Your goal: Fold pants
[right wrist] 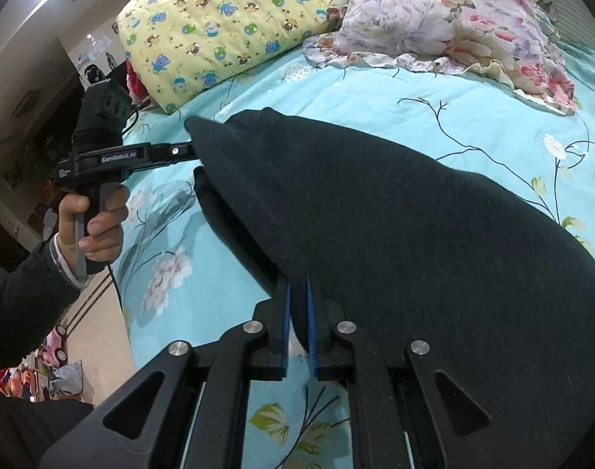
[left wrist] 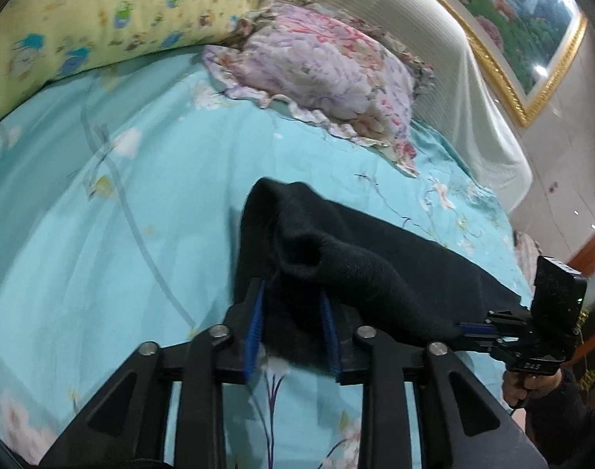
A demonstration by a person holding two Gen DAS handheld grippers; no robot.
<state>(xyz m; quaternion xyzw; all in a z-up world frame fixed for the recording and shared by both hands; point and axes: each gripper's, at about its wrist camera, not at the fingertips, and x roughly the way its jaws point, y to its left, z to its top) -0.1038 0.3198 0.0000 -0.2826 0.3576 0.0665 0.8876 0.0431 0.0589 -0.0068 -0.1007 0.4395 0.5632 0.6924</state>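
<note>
Black fuzzy knit pants (right wrist: 395, 203) | left tongs (left wrist: 291, 324) pinch bunched edge | right tongs (right wrist: 297, 308) pinch hem

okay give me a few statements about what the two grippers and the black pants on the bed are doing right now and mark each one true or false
1. Both grippers are clamped on the black pants. True: left gripper and right gripper each pinch fabric.
2. The pants lie flat, untouched. False: one edge is lifted off the blue floral bedsheet.
3. A floral pillow lies beyond the pants. True.
4. The yellow cartoon-print quilt covers the pants. False: it sits apart, near the pillow.
</note>
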